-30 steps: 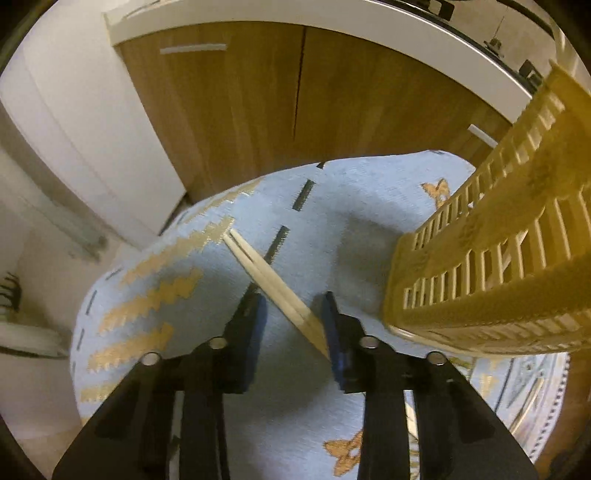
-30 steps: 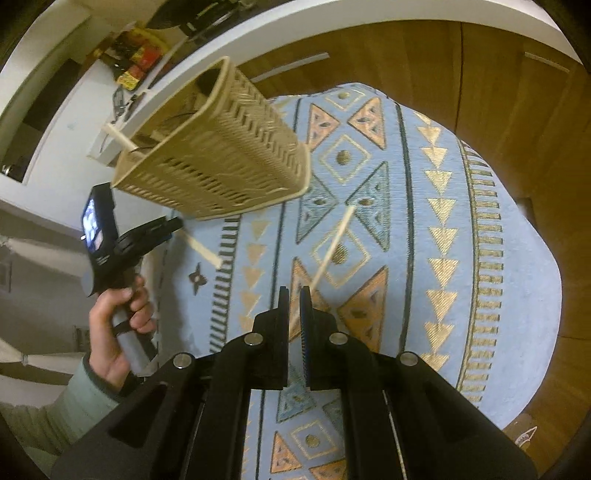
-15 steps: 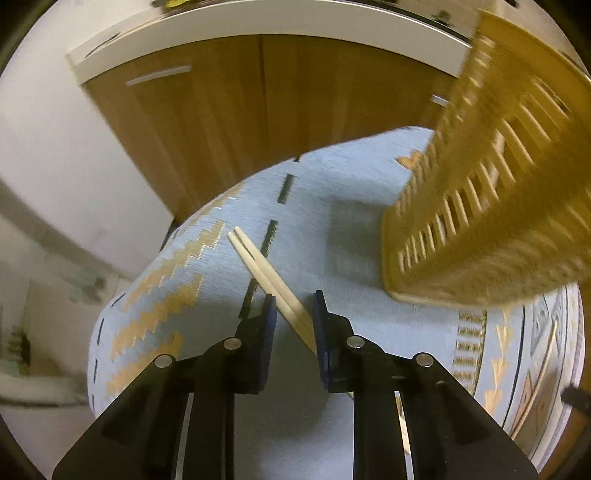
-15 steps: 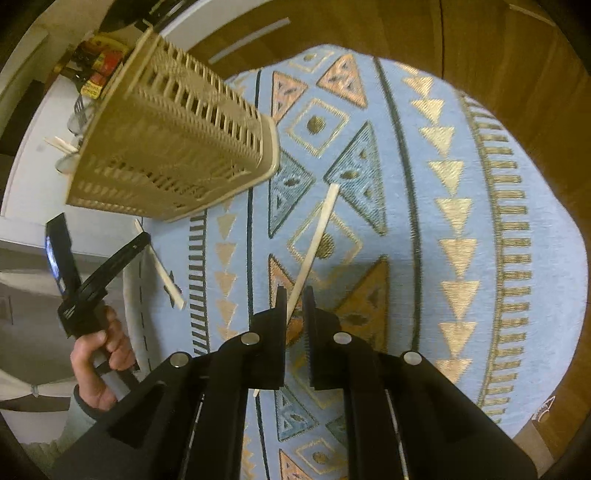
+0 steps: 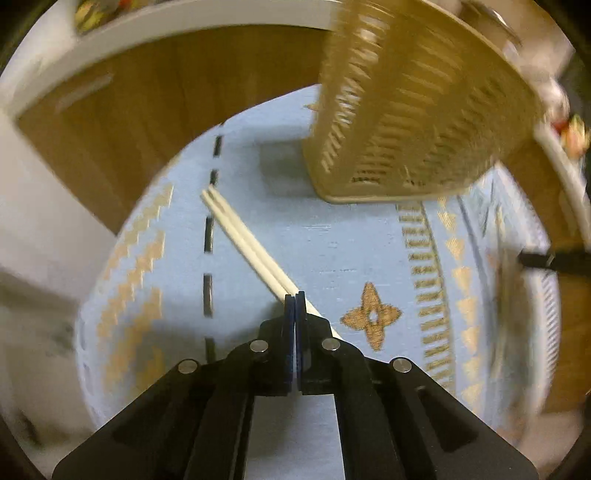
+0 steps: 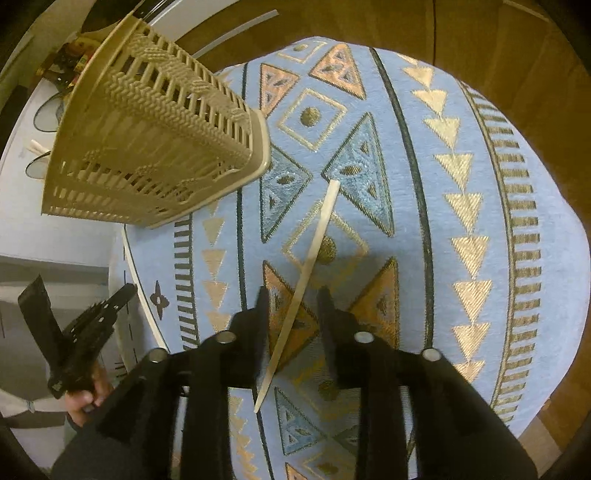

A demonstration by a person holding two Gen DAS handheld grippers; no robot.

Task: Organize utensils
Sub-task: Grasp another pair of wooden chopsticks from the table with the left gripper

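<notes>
A pair of pale chopsticks [image 5: 243, 236] lies slantwise on the blue patterned cloth [image 5: 351, 251]. My left gripper [image 5: 295, 297] points steeply down, shut on the pair where it crosses the fingertips. This view is blurred. The same gripper [image 6: 79, 328] shows at the lower left of the right wrist view, held by a hand [image 6: 83, 400]. A single chopstick [image 6: 314, 251] lies on the cloth [image 6: 443, 184]. My right gripper [image 6: 293, 295] straddles its near half. Its jaws are opening and the pads stand off the stick. A beige slotted utensil basket [image 5: 406, 110] [image 6: 147, 147] stands just beyond.
The cloth covers a round table with wooden floor [image 6: 498, 44] around it. Wooden cabinet doors [image 5: 147, 103] under a white counter [image 5: 184, 26] lie past the far edge. Chopstick ends [image 6: 37, 147] poke out past the basket. The right gripper's black tip [image 5: 546, 260] enters from the right.
My left jaws have closed on the chopstick pair while the hand rolled and shifted. My right gripper came down and opened, leaving the single chopstick on the cloth between its fingers.
</notes>
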